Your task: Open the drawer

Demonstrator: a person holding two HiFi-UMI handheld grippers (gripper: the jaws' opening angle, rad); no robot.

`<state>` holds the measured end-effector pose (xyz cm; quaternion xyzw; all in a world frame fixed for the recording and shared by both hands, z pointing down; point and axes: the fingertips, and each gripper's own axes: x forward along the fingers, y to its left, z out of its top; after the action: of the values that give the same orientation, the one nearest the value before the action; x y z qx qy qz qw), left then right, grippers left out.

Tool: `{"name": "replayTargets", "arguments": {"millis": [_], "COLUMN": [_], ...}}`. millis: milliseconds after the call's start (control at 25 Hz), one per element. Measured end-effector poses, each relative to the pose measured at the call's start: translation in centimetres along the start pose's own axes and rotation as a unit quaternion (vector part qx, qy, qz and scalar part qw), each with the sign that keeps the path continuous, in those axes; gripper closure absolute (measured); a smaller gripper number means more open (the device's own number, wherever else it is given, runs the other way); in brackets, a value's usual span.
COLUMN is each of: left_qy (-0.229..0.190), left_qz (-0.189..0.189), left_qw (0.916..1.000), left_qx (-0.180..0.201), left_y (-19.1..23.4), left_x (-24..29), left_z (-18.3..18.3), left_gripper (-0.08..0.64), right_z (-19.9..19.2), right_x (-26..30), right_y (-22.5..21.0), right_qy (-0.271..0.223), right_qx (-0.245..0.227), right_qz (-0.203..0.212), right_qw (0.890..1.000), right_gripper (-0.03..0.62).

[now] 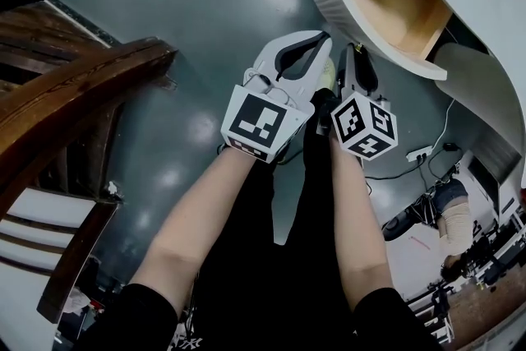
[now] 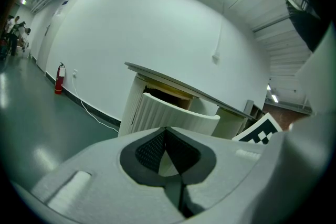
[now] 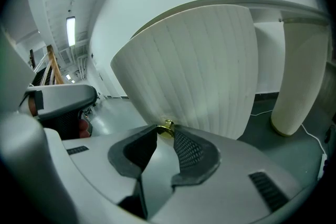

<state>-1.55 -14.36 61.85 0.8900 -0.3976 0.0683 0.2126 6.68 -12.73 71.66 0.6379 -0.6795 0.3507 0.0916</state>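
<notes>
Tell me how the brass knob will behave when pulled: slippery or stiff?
The knob looks like polished metal, so probably stiff but slippery. It is small and only the tips of the right gripper hold it, so it may slip out. The drawer stands open, so it likely slides easily.

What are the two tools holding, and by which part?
The right tool grips the drawer by its small gold knob, pinched between the jaw tips. The left tool is shut and holds nothing.
</notes>
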Motion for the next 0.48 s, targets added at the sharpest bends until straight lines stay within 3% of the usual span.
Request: {"name": "replayTargets", "arguments": {"millis": [480], "left_qy": [0.003], "left_qz": [0.003], "left_qw": [1.0], "left_qx": [0.004], "left_y": [-0.8], "left_x": [-3.0], "left_z": [-0.5], "left_gripper": [0.551], "right_z": [-2.7], "right_x": [-2.2], "right_y": [1.4], "right_qy": [0.011], "right_qx": [-0.002], "right_qz": [0.002], "right_qw": [1.0], "right_gripper": [0.483]}}
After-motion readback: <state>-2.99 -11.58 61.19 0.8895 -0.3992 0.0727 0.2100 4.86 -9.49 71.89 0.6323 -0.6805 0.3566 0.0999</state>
